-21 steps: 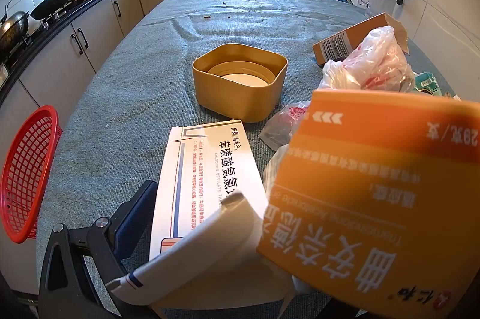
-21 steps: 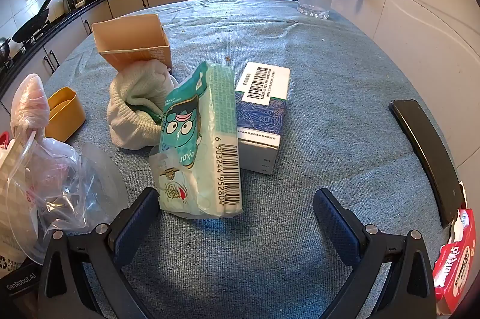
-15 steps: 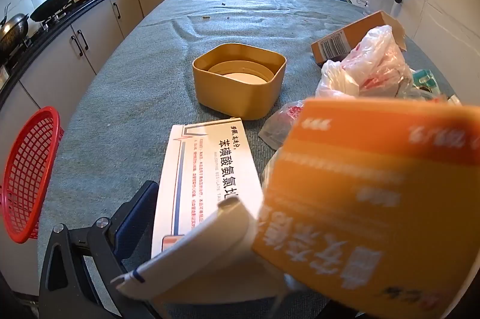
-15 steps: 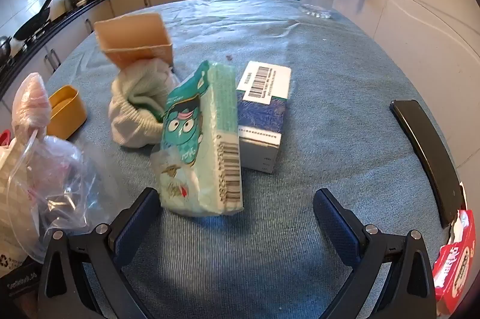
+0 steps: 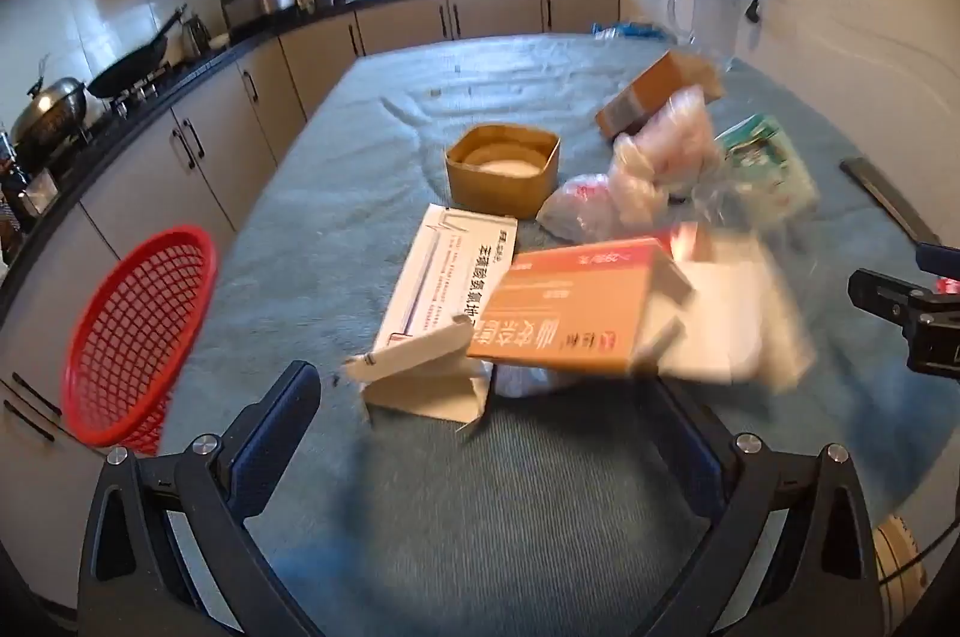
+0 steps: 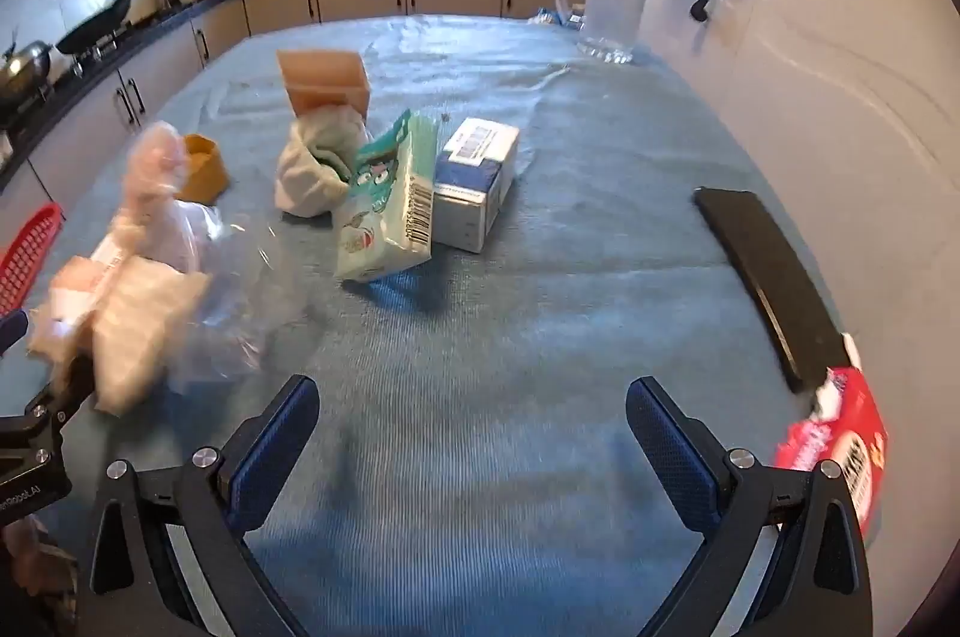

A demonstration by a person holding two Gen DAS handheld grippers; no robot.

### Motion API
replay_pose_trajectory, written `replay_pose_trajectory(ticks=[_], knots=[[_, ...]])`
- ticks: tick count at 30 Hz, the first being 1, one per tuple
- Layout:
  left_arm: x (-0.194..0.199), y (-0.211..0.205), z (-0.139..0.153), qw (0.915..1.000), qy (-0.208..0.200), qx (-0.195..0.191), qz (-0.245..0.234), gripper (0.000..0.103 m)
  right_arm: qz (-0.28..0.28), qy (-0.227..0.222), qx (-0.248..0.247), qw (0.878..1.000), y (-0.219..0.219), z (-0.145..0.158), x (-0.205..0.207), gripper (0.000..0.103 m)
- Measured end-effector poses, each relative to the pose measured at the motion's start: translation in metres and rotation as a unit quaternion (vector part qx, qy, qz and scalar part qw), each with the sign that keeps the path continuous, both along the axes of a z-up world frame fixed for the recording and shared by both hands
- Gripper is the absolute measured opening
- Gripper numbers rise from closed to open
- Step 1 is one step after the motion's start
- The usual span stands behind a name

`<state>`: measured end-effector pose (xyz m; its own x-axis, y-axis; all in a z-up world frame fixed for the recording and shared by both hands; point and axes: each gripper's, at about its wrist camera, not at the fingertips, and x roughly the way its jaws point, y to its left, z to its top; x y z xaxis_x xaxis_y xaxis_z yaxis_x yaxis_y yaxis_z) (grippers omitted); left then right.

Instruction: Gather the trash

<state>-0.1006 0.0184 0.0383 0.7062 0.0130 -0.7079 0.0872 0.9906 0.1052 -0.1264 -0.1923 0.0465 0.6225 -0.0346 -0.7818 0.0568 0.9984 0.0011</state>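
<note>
In the left wrist view my left gripper (image 5: 486,433) is open and empty, drawn back from the trash. Just ahead lie an orange medicine box (image 5: 570,307) with an open flap, a white medicine box (image 5: 444,277) and crumpled clear plastic bags (image 5: 636,181). A red mesh basket (image 5: 132,337) stands off the table's left edge. In the right wrist view my right gripper (image 6: 474,433) is open and empty over bare cloth. A teal tissue pack (image 6: 390,205), a blue-and-white box (image 6: 477,181) and a white rag (image 6: 312,163) lie ahead of it.
A yellow square tub (image 5: 504,169) sits mid-table, a brown carton (image 5: 654,97) behind the bags. A black flat bar (image 6: 768,271) and a red snack packet (image 6: 846,451) lie at the right edge. A glass jug (image 6: 612,7) stands far right. Kitchen counters run along the left.
My left gripper has pulled back and up; the orange box that filled its view now lies on the table ahead. My right gripper has also backed away from the tissue pack.
</note>
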Motion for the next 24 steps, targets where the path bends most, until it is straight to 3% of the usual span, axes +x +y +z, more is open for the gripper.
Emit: replay_pose_trajectory(ticks=[11, 20, 24], knots=[[-0.056, 0.008, 0.027, 0.9976, -0.069, -0.008, 0.001, 0.103, 0.008, -0.12, 0.021, 0.993, 0.026, 0.045, -0.068, 0.103], [-0.073, 0.018, 0.025, 0.9956, -0.092, -0.004, 0.019, 0.103, 0.026, -0.13, 0.029, 0.991, 0.047, 0.041, -0.09, 0.103], [-0.072, 0.023, 0.021, 0.9955, -0.09, -0.006, 0.029, 0.103, 0.039, -0.138, 0.007, 0.99, 0.061, 0.043, -0.096, 0.103]])
